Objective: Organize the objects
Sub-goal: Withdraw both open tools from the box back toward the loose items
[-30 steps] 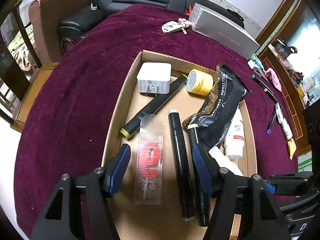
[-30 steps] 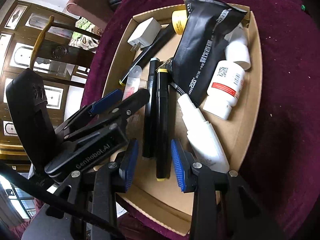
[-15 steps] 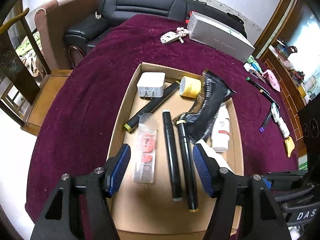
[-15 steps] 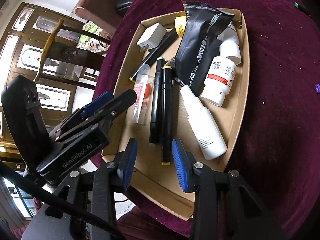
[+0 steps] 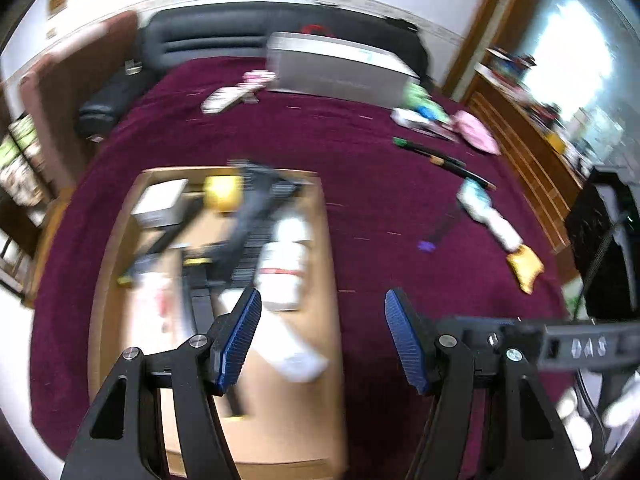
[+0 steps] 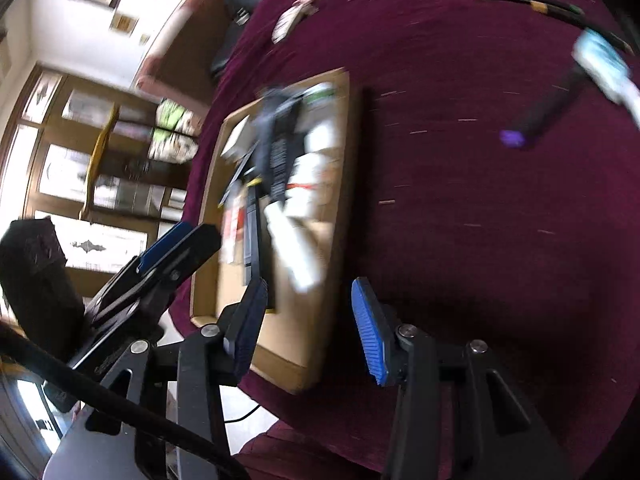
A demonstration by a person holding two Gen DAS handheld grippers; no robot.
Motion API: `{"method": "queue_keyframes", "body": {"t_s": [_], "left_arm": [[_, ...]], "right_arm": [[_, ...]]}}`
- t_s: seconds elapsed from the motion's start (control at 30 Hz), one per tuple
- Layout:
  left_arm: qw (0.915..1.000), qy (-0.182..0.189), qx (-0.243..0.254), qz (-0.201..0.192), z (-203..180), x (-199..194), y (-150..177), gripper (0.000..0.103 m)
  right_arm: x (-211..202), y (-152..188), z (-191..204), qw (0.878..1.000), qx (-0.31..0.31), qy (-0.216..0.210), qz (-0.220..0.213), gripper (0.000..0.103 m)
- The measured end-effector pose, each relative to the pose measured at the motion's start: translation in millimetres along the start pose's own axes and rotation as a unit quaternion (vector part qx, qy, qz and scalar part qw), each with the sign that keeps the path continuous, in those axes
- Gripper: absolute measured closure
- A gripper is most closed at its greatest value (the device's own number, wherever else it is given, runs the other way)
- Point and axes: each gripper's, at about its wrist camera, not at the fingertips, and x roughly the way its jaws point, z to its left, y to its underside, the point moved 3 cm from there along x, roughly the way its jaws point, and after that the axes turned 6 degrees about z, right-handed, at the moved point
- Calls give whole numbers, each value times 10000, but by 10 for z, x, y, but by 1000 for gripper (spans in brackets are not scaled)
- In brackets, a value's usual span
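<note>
A shallow cardboard box on the maroon tablecloth holds several black markers, a white charger, a yellow roll, a black pouch and white bottles. It also shows in the right wrist view. Both views are blurred. My left gripper is open and empty above the box's right edge. My right gripper is open and empty over the box's near right corner. Loose on the cloth to the right lie a purple-capped marker, a green-capped marker, a white tube and a yellow item.
A grey box, a key fob and pink and green items lie at the table's far side. A black sofa and a chair stand beyond. A dark device stands at the right edge.
Both grippers have risen and swung right, away from the box's middle toward its right edge. The right gripper's jaws stand wider. The loose items on the cloth have come into view.
</note>
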Motion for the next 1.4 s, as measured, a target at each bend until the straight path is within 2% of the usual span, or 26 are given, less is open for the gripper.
{"method": "queue_keyframes", "body": {"t_s": [0.13, 0.27, 0.33, 0.43, 0.5, 0.57, 0.6, 0.63, 0.67, 0.7, 0.73, 0.8, 1.17, 1.4], "left_arm": [[9984, 341, 375, 267, -666, 350, 24, 45], [9952, 490, 666, 529, -1253, 872, 106, 45], [9936, 325, 888, 623, -1482, 1156, 128, 45], [9938, 122, 903, 632, -1590, 1426, 111, 45], [9956, -57, 883, 310, -1624, 1463, 70, 40], [9958, -111, 879, 237, -1635, 1516, 35, 22], [9954, -102, 930, 226, -1675, 1567, 20, 7], [9944, -78, 1030, 212, -1713, 1596, 24, 2], [9911, -362, 1271, 143, -1780, 1636, 51, 1], [9861, -579, 1554, -99, -1852, 1635, 88, 2], [9840, -653, 1647, -175, -1870, 1641, 123, 2], [9885, -496, 1427, -97, -1819, 1652, 114, 2], [9875, -414, 1517, -128, -1804, 1651, 123, 2], [9875, -413, 1518, -127, -1803, 1655, 125, 2]], "right_arm": [[-447, 63, -610, 9975, 547, 98, -429, 60], [-949, 67, -1270, 9891, 1106, 465, -859, 60], [-1164, 88, -1570, 9834, 1377, 624, -999, 60], [-1453, 132, -1895, 9766, 1613, 758, -1202, 59], [-1563, 165, -2050, 9734, 1737, 770, -1277, 56], [-1591, 192, -2125, 9725, 1806, 730, -1278, 56], [-1593, 199, -2182, 9722, 1841, 703, -1261, 56], [-1580, 195, -2218, 9721, 1871, 679, -1238, 56], [-1549, 185, -2236, 9723, 1890, 652, -1213, 56], [-1530, 172, -2267, 9726, 1900, 629, -1186, 56], [-1519, 168, -2292, 9731, 1895, 615, -1160, 56], [-1504, 143, -2340, 9739, 1893, 542, -1128, 56], [-1568, 69, -2542, 9718, 2051, 312, -1121, 56], [-1654, 340, -2581, 9707, 2261, 297, -753, 55]]}}
